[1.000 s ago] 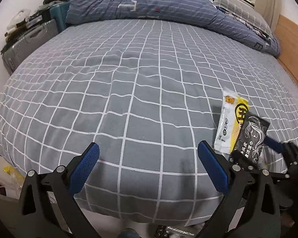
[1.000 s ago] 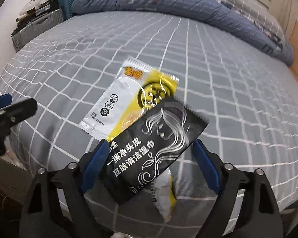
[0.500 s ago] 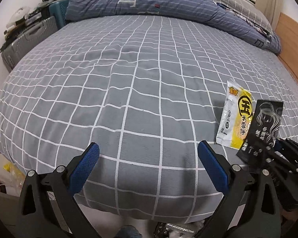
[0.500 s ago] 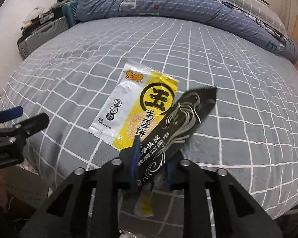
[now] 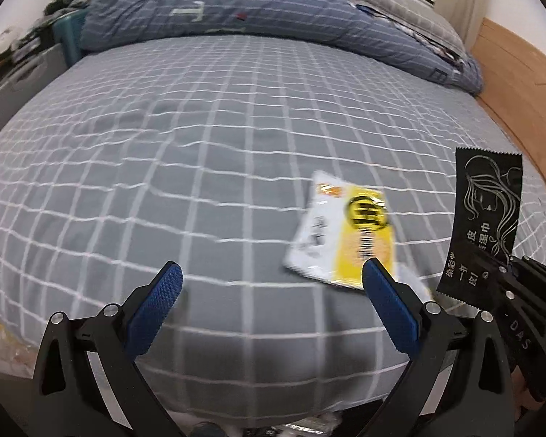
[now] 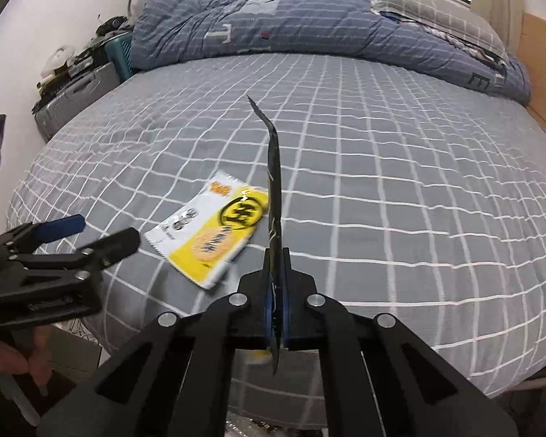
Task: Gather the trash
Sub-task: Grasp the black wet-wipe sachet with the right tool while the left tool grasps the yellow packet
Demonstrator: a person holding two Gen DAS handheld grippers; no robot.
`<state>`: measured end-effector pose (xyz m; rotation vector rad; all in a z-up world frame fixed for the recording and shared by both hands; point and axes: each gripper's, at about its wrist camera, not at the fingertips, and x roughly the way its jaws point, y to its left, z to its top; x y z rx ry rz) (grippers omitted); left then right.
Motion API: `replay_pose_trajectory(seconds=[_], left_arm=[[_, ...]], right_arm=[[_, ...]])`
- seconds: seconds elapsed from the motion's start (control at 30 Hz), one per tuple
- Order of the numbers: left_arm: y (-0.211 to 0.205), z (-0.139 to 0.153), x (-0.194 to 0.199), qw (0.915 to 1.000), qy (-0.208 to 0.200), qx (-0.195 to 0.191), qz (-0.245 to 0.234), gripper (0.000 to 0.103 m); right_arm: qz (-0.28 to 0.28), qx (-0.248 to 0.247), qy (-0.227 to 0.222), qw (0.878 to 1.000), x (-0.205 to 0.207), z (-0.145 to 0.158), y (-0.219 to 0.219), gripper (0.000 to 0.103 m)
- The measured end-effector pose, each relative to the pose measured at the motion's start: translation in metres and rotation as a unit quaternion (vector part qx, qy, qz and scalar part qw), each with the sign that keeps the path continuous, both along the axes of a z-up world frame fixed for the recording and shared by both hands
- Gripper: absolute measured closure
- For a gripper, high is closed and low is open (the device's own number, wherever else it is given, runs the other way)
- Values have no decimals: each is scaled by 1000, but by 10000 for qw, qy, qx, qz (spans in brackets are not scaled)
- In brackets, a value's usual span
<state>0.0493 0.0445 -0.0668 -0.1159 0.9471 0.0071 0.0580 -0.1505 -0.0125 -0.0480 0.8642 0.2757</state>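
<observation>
Right gripper pinches black sachet — edge-on.

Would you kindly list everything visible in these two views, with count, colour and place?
black wrapper: one, black with white line art, lifted off the bed, pinched upright in the right tool
yellow wrapper: one, white and yellow, flat on the sheet near the bed's front edge
bed sheet: one, grey with white grid, covering the mattress
duvet: one, blue striped, bunched at the far side of the bed
pillow: one, grey checked, far right by the window
suitcase: one, grey, on the floor left of the bed
headboard: one, wooden, right side
left tool: one, black with blue pads, open, empty
right tool: one, black, shut on the black wrapper
</observation>
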Motion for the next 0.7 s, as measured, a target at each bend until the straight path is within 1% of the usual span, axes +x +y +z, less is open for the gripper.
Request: replay_pose_trajectory(seconds=[0.3, 0.5, 0.57, 0.63, 0.67, 0.7], left_arm=[[-42, -13, 34, 9996, 149, 54, -218, 6], [-61, -29, 52, 9987, 302, 130, -392, 6], [-66, -37, 56, 9981, 400, 161, -445, 9], [-70, -46, 59, 9971, 527, 238, -489, 20], [-73, -48, 60, 9969, 551, 269, -499, 23], [-74, -50, 61, 9967, 558, 280, -525, 29]], right_arm=[[-342, 45, 98, 9994, 4, 0, -55, 100], [-481, 78, 173, 9987, 6, -3, -73, 100], [-496, 88, 186, 9986, 7, -3, -75, 100], [-489, 87, 199, 9986, 8, -4, -74, 100], [-481, 88, 206, 9986, 8, -4, -73, 100], [-472, 85, 211, 9986, 9, -4, -73, 100]])
